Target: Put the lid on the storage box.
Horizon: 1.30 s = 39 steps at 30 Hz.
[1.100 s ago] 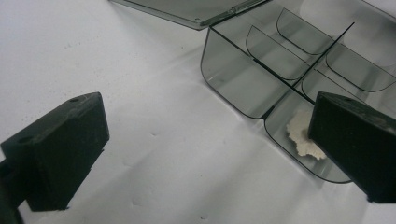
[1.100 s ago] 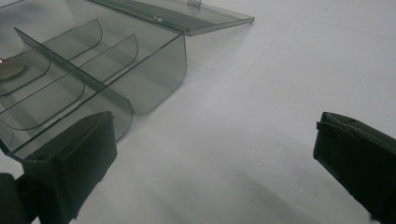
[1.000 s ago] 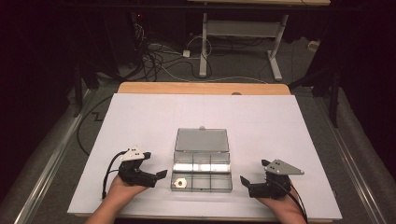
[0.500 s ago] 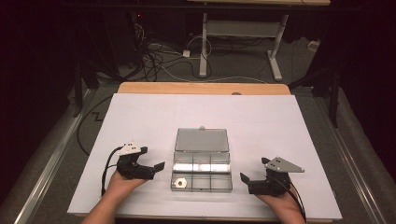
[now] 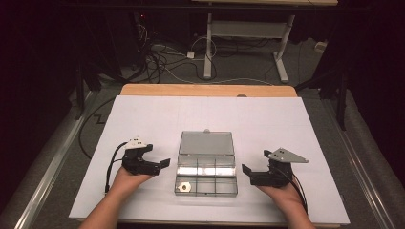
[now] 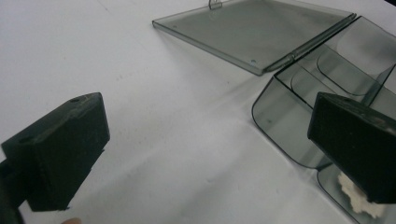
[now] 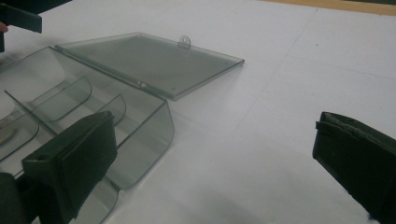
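The left claw (image 5: 165, 163) rests on the desk (image 5: 143, 119) with jaws spread apart and empty, the clear compartment box (image 5: 206, 177) just to its right, lid (image 5: 207, 143) already flat open. A small white piece (image 5: 185, 186) lies inside. The right claw (image 5: 245, 169), also gaping and empty, flanks the box's other side; the handling itself looks not yet begun.
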{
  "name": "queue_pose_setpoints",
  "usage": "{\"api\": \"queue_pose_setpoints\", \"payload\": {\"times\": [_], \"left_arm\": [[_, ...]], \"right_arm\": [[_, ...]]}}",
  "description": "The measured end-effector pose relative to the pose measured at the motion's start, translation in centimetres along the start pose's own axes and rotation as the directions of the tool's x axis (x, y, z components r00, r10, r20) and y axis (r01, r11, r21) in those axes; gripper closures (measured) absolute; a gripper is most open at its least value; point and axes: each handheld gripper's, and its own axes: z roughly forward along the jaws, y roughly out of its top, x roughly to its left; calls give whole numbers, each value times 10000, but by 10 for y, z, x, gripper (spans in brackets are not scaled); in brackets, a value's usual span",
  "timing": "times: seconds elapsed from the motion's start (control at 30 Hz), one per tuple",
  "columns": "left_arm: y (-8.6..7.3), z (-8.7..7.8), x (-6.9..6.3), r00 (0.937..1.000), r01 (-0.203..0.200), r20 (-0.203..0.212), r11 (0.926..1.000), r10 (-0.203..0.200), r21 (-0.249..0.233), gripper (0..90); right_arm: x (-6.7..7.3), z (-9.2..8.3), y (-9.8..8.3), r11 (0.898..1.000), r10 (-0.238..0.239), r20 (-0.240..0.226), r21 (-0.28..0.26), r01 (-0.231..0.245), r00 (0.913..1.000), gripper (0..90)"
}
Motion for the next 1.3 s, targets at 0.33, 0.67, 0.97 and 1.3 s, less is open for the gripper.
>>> {"api": "queue_pose_setpoints", "payload": {"times": [0.33, 0.67, 0.97, 1.3], "left_arm": [[16, 11, 1, 9999, -154, 19, 9998, 154, -91, 0], [27, 27, 6, 9997, 108, 226, 9999, -105, -130, 0], [31, 41, 10, 9991, 328, 277, 9995, -328, -24, 0], [38, 60, 8, 9983, 461, 350, 9985, -472, 305, 0]], "right_arm": [[-8, 25, 13, 9996, 230, 10, 173, -230, 9997, 6], [-6, 45, 24, 9992, 290, -38, 260, -289, 9996, 6], [-2, 58, 32, 9985, 368, -156, 401, -362, 9992, 6], [-2, 81, 37, 9948, 672, -161, 779, -658, 9976, 21]]}}
